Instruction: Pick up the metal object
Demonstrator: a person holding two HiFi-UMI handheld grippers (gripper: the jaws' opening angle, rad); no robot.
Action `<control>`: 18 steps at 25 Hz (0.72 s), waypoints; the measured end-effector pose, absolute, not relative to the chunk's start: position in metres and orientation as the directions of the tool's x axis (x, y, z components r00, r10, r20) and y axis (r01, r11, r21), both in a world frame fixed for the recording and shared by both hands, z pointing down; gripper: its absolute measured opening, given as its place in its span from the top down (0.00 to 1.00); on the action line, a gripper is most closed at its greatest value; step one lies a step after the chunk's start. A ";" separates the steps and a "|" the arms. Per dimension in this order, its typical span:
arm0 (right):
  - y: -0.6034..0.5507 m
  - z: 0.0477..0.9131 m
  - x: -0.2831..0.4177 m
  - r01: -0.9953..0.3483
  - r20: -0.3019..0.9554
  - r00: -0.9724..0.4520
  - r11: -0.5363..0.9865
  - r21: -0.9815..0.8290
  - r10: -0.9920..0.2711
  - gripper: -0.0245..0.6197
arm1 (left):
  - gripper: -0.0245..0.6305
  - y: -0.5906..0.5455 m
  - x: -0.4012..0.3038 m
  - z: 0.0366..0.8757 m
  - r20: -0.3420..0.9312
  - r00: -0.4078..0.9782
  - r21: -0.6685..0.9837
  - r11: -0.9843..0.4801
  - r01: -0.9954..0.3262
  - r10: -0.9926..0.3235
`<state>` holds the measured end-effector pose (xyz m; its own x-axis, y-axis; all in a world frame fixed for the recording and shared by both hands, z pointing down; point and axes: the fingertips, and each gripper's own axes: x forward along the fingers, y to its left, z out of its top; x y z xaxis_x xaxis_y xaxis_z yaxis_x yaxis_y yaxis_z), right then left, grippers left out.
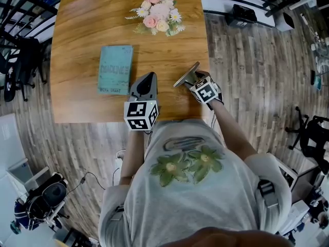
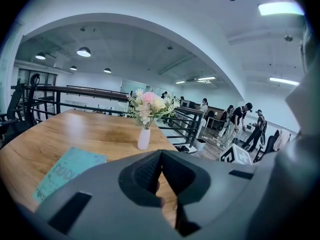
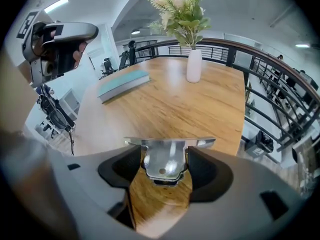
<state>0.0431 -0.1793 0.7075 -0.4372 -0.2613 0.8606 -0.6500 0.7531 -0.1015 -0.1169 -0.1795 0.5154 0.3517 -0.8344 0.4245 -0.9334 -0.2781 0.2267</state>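
Note:
A shiny T-shaped metal object sits between the jaws of my right gripper, which is shut on it and holds it above the wooden table. In the head view the metal object sticks out to the upper left of the right gripper, near the table's front right corner. My left gripper hovers over the table's front edge, just left of the right one. Its jaws meet at the tips with nothing between them.
A teal book lies on the table left of the grippers. A white vase of pink and white flowers stands at the far side. Railings and office chairs surround the table; people stand in the distance in the left gripper view.

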 end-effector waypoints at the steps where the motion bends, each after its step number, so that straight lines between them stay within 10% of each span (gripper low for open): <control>1: -0.179 0.709 0.043 -0.649 0.863 -0.434 0.754 -0.101 -0.259 0.53 | 0.95 -0.179 -0.117 0.516 0.425 0.352 0.228 -0.278 -0.933 -0.834; 18: -0.180 0.724 0.042 -0.652 0.869 -0.428 0.751 -0.107 -0.248 0.53 | 0.95 -0.180 -0.114 0.523 0.440 0.359 0.239 -0.278 -0.930 -0.823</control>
